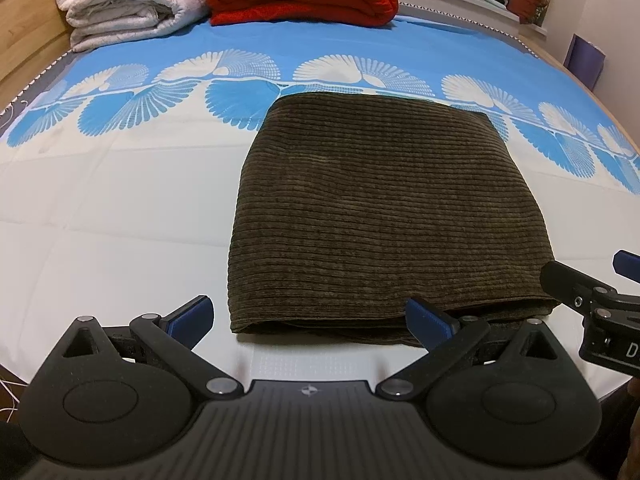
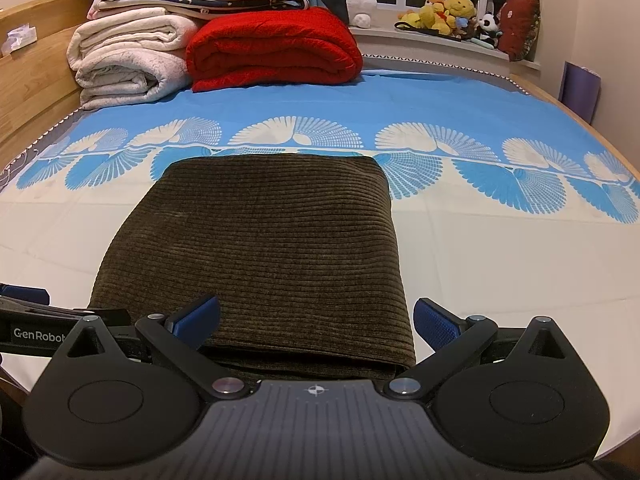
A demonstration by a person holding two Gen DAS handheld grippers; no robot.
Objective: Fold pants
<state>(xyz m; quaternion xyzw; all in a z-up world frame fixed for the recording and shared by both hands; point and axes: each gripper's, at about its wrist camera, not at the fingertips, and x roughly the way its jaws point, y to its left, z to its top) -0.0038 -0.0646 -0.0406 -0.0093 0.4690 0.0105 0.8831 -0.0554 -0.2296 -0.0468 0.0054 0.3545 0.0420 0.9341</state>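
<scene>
Pants (image 1: pixel 392 216) lie folded into a neat rectangle on the bed (image 1: pixel 120 208), both the left hand-held gripper (image 1: pixel 310 318) and the right hand-held gripper (image 2: pixel 316 320) spread apart and empty, so folding seems finished.

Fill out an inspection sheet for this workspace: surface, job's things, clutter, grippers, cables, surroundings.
Surface: bed sheet, white near the grippers, blue with a fan pattern farther off; flat.
Job's things: brown corduroy pants, folded into a compact rectangle, lying flat on the sheet.
Clutter: red blanket and white blankets, folded at the far end, apart from the pants.
Grippers: left gripper and right gripper, jaws open, at the pants' near edge, holding nothing.
Cables: thin white cords at the left wrist view's lower left edge.
Surroundings: plush toys on a window ledge; wooden bed frame at left.
</scene>
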